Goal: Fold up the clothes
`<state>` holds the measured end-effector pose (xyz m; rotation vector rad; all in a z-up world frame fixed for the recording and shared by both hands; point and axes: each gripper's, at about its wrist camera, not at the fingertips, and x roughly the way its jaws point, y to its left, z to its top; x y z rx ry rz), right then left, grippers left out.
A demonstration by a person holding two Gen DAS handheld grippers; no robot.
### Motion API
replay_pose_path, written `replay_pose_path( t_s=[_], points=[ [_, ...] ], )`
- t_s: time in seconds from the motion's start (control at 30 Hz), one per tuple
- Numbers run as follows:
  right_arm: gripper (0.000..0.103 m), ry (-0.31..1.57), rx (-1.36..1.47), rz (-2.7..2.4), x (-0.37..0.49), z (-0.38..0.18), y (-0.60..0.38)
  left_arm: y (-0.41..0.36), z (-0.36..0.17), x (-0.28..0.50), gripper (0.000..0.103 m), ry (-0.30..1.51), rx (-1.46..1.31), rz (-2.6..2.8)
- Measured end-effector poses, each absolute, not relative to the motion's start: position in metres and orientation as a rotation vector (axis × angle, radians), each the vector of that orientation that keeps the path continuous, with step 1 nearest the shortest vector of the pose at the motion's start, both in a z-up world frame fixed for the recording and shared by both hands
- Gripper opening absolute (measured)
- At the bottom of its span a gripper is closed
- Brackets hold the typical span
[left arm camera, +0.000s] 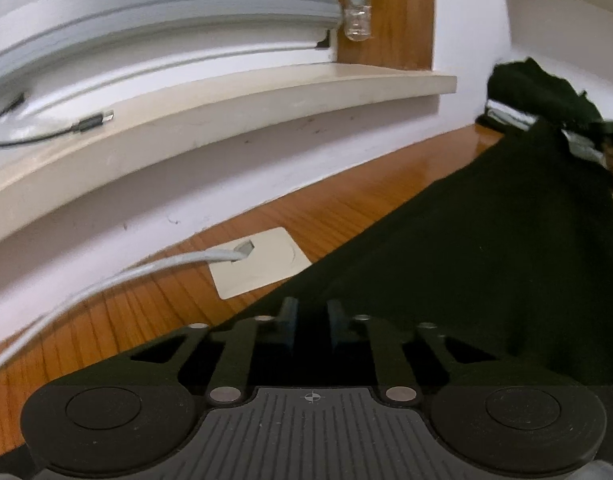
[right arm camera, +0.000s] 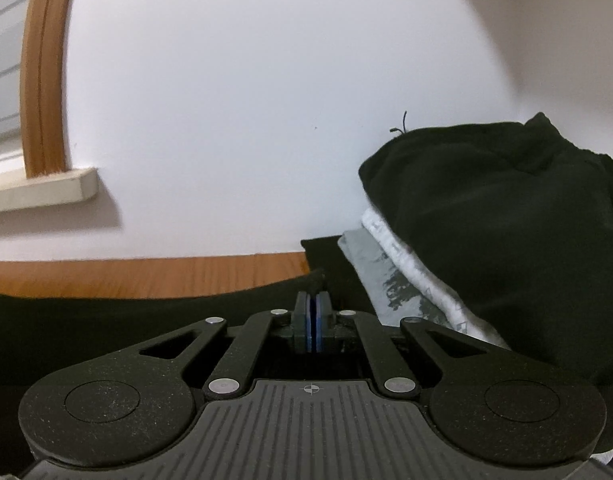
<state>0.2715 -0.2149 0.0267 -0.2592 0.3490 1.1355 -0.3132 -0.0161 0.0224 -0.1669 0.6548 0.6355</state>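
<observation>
Left wrist view. The left tongs [left arm camera: 311, 322] sit at 6 o'clock, their two fingers drawn near one another over the near corner of a black garment [left arm camera: 486, 264]. Dark cloth fills the gap; a grip on it is likely, not certain. The garment's straight edge runs from the tongs toward 1 o'clock, rising off the wooden worktop [left arm camera: 346, 208] as a taut, matte sheet. A pale cover plate [left arm camera: 258, 262] with a grey cable [left arm camera: 146, 268] lies at 10 o'clock of the tongs, just beside the cloth edge. A cream sill [left arm camera: 226, 112] spans the upper left.

Right wrist view. The right tongs [right arm camera: 315, 318] are pressed together, blue pads meeting at the black garment's edge [right arm camera: 106, 316]; whether cloth is pinched between them cannot be told. The edge stretches away toward 9 o'clock, level over the worktop [right arm camera: 146, 272]. At 2 o'clock, a pile of clothes [right arm camera: 506, 220] stands near: soft black fleece over white and grey printed fabric. The coming fold likely turns on both tongs carrying this one long edge together.
</observation>
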Motion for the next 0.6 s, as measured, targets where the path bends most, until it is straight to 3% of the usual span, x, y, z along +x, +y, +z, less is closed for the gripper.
replay_pose_path(
  t_s=[0.27, 0.5, 0.6],
  points=[
    [0.003, 0.335, -0.221, 1.136, 0.269, 0.035, -0.213, -0.024, 0.033, -0.317, 0.003, 0.606, -0.171, 0.658],
    [0.003, 0.234, -0.153, 1.115, 0.263, 0.074, -0.234, -0.043, 0.080, -0.341, 0.002, 0.440, -0.184, 0.705],
    [0.003, 0.241, -0.185, 1.103, 0.263, 0.085, -0.212, -0.030, 0.087, -0.346, 0.002, 0.456, -0.197, 0.758]
  ],
)
